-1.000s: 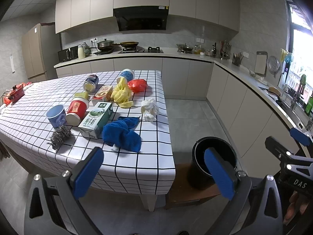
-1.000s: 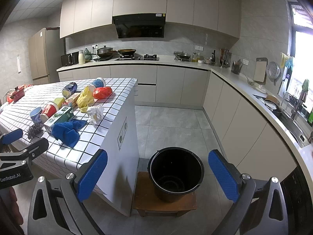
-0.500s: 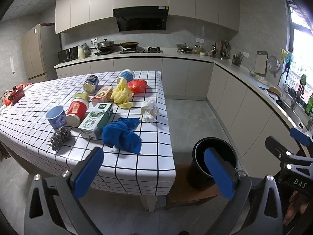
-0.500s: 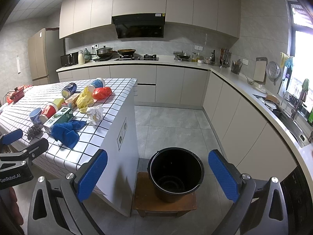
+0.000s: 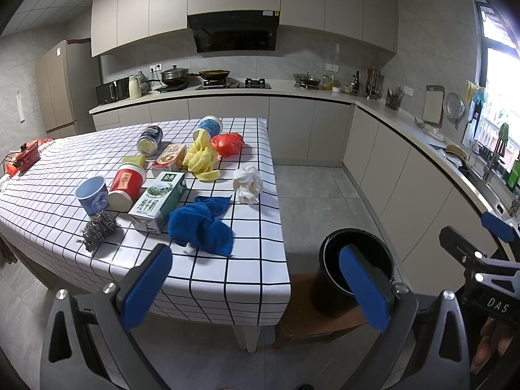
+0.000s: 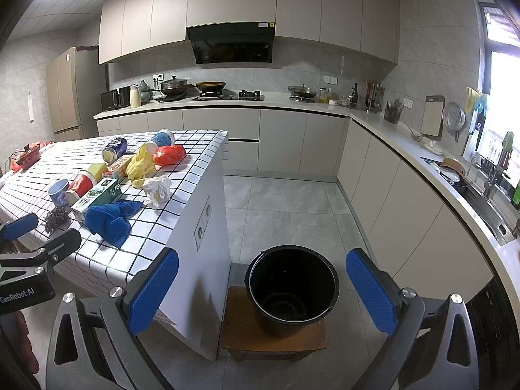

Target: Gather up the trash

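Note:
A black bucket (image 6: 291,287) stands empty on a low wooden stool (image 6: 240,334) beside the checked table (image 5: 227,276). On the table lie a crumpled white tissue (image 5: 247,184), a blue cloth (image 5: 203,224), a milk carton (image 5: 158,201), a red cup (image 5: 127,182), a blue cup (image 5: 92,195), a steel scourer (image 5: 97,227), yellow gloves (image 5: 201,159), a red bag (image 5: 227,143) and a can (image 5: 150,139). My left gripper (image 5: 256,286) is open and empty before the table's near corner. My right gripper (image 6: 263,292) is open and empty in front of the bucket.
Kitchen counters (image 6: 406,159) run along the back and right walls, with a sink (image 6: 481,191) at the right. A fridge (image 5: 61,87) stands at the back left. Grey tiled floor (image 6: 286,208) lies between table and counters.

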Demonstrator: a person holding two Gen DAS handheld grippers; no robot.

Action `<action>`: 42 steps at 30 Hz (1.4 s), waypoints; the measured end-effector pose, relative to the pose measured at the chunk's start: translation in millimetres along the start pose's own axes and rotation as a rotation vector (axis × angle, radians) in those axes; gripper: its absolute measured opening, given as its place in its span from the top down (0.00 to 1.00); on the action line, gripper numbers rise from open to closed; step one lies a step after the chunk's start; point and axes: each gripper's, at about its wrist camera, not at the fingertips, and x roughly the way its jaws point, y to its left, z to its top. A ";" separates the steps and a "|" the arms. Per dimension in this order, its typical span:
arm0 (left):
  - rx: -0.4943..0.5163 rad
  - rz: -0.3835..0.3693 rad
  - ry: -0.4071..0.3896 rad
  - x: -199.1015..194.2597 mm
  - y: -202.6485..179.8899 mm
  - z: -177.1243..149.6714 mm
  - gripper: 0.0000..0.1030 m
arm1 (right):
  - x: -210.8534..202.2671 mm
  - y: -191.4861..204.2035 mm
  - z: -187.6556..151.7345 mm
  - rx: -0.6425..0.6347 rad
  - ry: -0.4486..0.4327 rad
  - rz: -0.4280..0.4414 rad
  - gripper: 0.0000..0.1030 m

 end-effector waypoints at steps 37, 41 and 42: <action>-0.009 0.005 -0.006 5.1 4.2 -1.0 0.00 | 8.1 4.6 1.3 -0.005 0.007 0.001 0.00; -0.013 0.013 -0.003 5.9 6.9 -2.1 0.00 | 9.8 5.7 0.7 -0.010 0.009 0.007 0.00; -0.015 0.016 -0.002 6.2 8.0 -2.4 0.00 | 11.6 6.5 0.8 -0.011 0.013 0.014 0.00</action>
